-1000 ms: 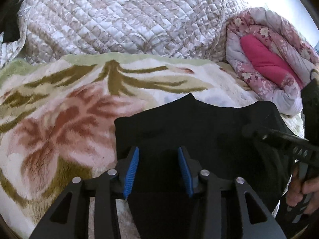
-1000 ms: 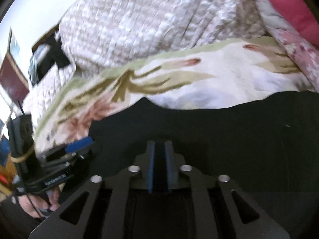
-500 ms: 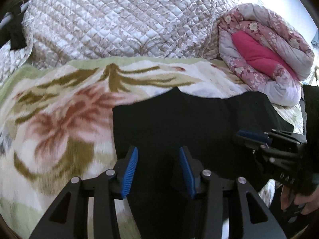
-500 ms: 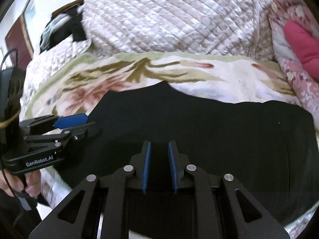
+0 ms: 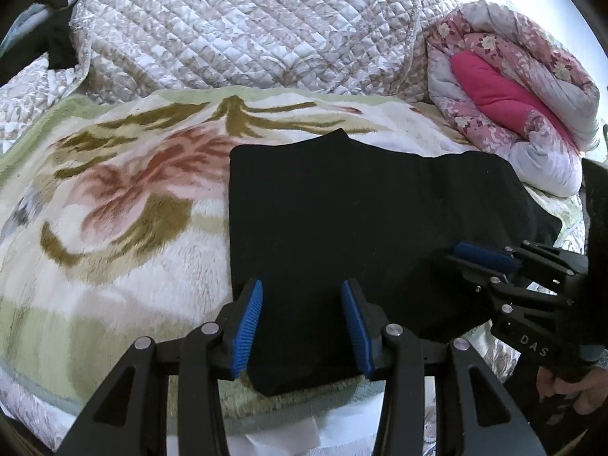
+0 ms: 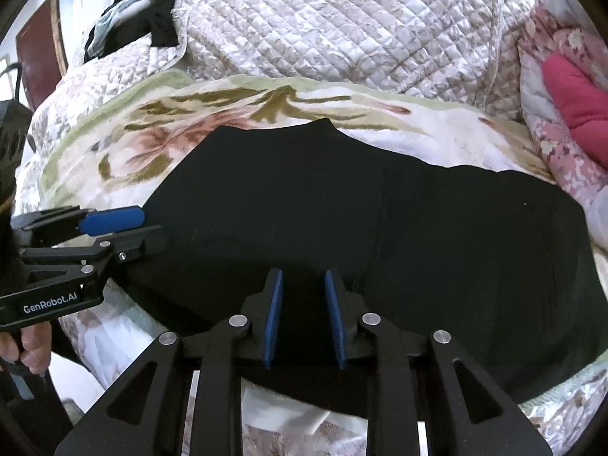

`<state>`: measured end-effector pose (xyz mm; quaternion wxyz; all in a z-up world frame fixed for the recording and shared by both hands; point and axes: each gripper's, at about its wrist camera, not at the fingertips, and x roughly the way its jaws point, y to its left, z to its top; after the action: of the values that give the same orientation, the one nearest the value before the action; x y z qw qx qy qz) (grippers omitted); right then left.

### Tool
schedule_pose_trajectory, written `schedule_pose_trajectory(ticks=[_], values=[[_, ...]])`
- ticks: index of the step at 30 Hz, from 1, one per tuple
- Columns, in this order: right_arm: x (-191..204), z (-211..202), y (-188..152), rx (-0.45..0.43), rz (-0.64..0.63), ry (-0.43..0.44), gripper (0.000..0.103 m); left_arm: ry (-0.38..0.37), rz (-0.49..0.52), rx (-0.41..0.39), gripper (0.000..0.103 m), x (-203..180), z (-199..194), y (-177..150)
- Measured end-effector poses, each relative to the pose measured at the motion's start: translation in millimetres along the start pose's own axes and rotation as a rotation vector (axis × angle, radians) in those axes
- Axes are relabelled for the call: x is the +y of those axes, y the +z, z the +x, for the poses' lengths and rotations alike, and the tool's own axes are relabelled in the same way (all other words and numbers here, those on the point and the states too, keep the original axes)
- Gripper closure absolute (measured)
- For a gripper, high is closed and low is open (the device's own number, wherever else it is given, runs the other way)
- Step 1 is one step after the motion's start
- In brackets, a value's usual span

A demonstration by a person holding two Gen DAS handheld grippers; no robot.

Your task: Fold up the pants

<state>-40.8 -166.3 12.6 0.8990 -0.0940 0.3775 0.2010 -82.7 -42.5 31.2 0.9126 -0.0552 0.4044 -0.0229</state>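
Left wrist view: black pants point(image 5: 361, 220) lie folded flat on the floral blanket point(image 5: 114, 228); my left gripper point(image 5: 302, 321) and right gripper point(image 6: 303, 317) both hover spread at their near edge (holding nothing). I'd judge another fold comes next, needing a pinch there

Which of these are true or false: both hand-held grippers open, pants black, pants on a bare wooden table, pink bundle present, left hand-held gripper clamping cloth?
1. Both the left hand-held gripper and the right hand-held gripper are open. True.
2. The pants are black. True.
3. The pants lie on a bare wooden table. False: they lie on a floral blanket.
4. A pink floral quilt bundle sits beyond the pants. True.
5. The left hand-held gripper clamps cloth. False: its pads stand apart over the pants.
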Motion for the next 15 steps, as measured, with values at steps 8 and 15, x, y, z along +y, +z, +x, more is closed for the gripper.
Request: schedule_pose_trajectory(ticks=[8, 15], values=[[-29, -4, 8, 0.008, 0.136, -0.034, 0.079, 0.003, -0.021, 0.039, 0.057, 3, 1, 15], [-33, 3, 44, -0.013, 0.149, 0.031, 0.079, 0.073, 0.013, 0.015, 0.057, 6, 5, 49]])
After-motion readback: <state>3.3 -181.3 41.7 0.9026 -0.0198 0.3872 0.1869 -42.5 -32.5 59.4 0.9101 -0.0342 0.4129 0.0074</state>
